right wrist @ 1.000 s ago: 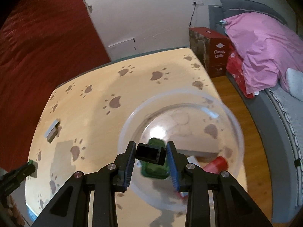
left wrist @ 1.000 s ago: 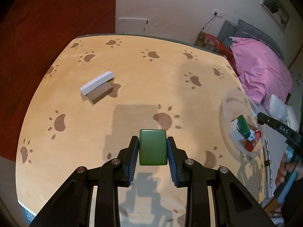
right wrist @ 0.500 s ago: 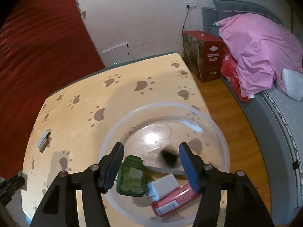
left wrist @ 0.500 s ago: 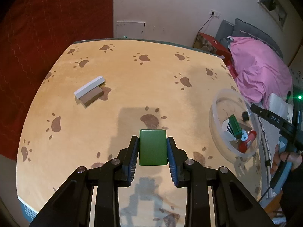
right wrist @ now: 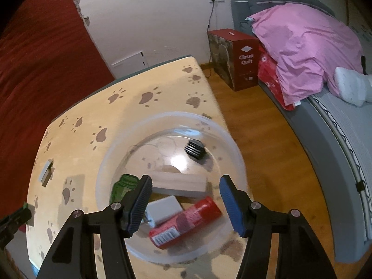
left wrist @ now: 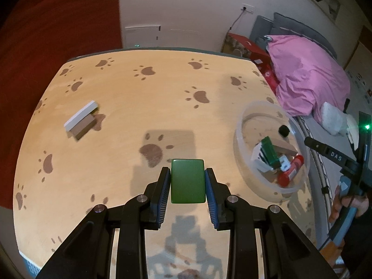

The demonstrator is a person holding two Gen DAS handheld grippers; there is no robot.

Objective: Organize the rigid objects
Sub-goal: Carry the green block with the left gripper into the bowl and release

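While the left gripper [left wrist: 187,181] hangs over the bench [left wrist: 130,97], its fingers [left wrist: 162,193] clamp the green block [left wrist: 187,181] by its flat sides; it looks rigid, light and smooth, so could slip. Right gripper [right wrist: 186,200] fingers stand apart, empty, above the clear bowl [right wrist: 232,148].

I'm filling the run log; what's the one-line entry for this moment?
left gripper: shut on green block | right gripper: open over clear bowl | black cap: in bowl
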